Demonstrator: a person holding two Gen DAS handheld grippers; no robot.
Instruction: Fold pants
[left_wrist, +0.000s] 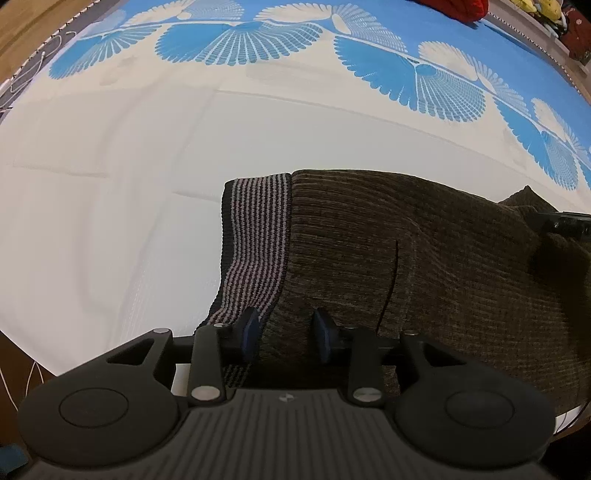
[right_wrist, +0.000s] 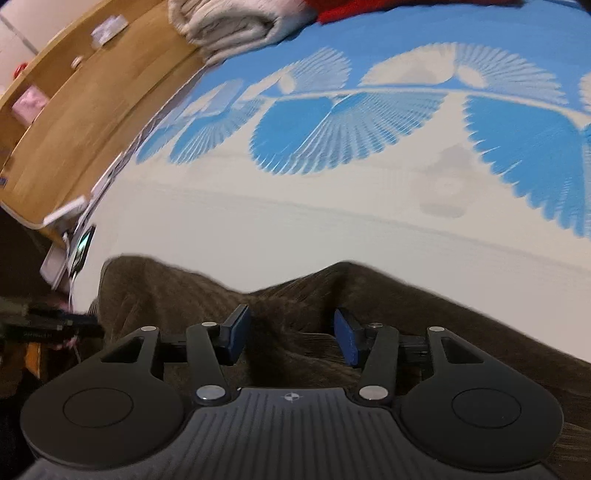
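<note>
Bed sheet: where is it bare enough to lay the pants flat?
Bare white sheet lies left of the striped waistband and beyond the pants, up to the blue fan print. Crowded: the far edge, with folded towels and a red cloth.

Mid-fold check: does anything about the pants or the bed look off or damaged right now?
Nothing looks damaged. The brown pants lie on the bedspread with a raised ridge of bunched fabric ahead of the right gripper, so that part isn't flat. The dark line near the left gripper may be a pocket slit or crease.
</note>
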